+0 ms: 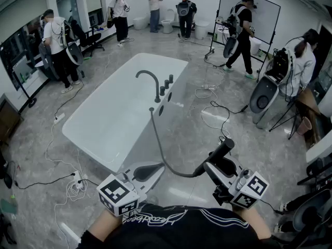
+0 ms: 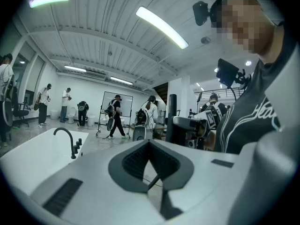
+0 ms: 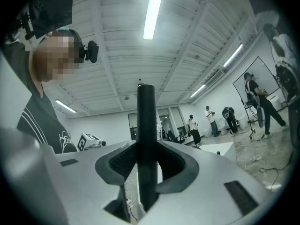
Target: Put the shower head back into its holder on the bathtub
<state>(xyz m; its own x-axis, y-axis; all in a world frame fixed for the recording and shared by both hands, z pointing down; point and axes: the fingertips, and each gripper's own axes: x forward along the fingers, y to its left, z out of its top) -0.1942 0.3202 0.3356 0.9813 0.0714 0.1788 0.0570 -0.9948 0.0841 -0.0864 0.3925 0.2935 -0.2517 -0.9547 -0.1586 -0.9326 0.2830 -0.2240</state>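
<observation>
The person stands on the grey floor (image 1: 207,128) at the near end of the white bathtub (image 1: 114,121). The right tool (image 1: 218,163) is clamped on the black shower head (image 1: 223,149), which stands nearly upright between its jaws, well apart from the tub. The dark hose (image 1: 157,139) runs from the tub's rim, near the curved faucet (image 1: 149,82), down and across to the shower head. The left tool (image 1: 155,169) has its jaws pressed together with nothing in them and is close to the hose. Several other people (image 1: 120,14) are further back in the room.
</observation>
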